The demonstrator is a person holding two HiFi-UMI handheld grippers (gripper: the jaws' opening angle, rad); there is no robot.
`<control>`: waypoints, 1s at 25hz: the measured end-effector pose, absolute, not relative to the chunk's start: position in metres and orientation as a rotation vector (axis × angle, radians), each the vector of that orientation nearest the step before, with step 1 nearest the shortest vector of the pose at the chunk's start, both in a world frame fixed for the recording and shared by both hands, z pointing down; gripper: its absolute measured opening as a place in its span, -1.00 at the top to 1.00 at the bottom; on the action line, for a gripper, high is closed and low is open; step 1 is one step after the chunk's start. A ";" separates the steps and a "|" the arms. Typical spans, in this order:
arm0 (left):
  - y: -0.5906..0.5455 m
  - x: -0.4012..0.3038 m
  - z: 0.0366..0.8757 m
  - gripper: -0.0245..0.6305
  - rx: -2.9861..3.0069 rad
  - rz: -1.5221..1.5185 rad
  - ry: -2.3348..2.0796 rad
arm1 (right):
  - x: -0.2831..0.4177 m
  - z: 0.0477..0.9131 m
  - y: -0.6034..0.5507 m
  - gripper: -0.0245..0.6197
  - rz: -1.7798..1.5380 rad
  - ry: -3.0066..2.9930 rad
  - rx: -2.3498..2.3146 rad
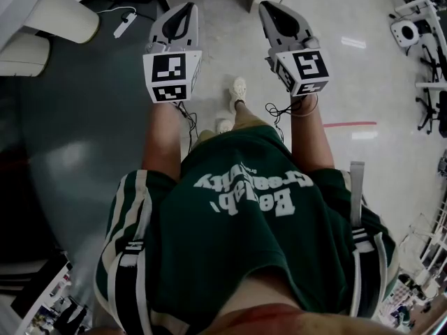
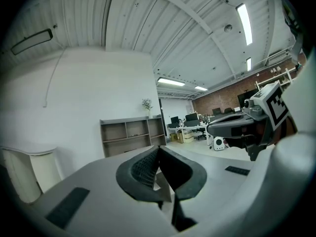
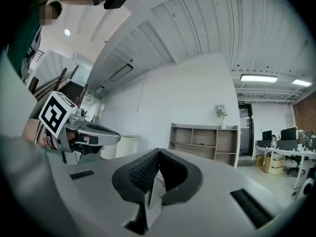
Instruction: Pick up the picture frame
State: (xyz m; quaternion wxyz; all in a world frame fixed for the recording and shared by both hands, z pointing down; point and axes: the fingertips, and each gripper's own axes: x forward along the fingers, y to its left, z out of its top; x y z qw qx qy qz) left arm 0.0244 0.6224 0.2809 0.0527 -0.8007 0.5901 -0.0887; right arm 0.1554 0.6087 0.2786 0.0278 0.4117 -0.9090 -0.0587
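Since no picture frame shows in any view (its place cannot be told), the task is judged not yet begun. Left tongs (image 2: 158, 151) and right tongs (image 3: 159, 153) are both closed, pads meeting on nothing, over open floor (image 1: 349, 68). Locating, approaching and grasping the frame are all left to do.

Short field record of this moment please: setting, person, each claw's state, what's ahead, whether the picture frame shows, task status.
setting: office room, glossy pale floor
person: standing, dark green top with white lettering, a claw in each hand
left claw: shut, nothing between its jaws
right claw: shut, nothing between its jaws
ahead: open grey wooden shelf unit, small potted plant on top
picture frame: in no view
task status: not begun
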 end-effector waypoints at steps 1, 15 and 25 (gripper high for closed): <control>0.613 0.022 0.283 0.87 -2.433 -0.273 1.794 | 0.153 0.281 0.599 0.82 -0.178 -2.812 1.272; 0.389 0.018 0.287 0.86 -2.415 -0.309 1.825 | 0.149 0.284 0.370 0.82 -0.171 -2.820 1.234; 0.279 0.032 0.294 0.87 -2.381 -0.319 1.861 | 0.169 0.296 0.257 0.82 -0.159 -2.833 1.210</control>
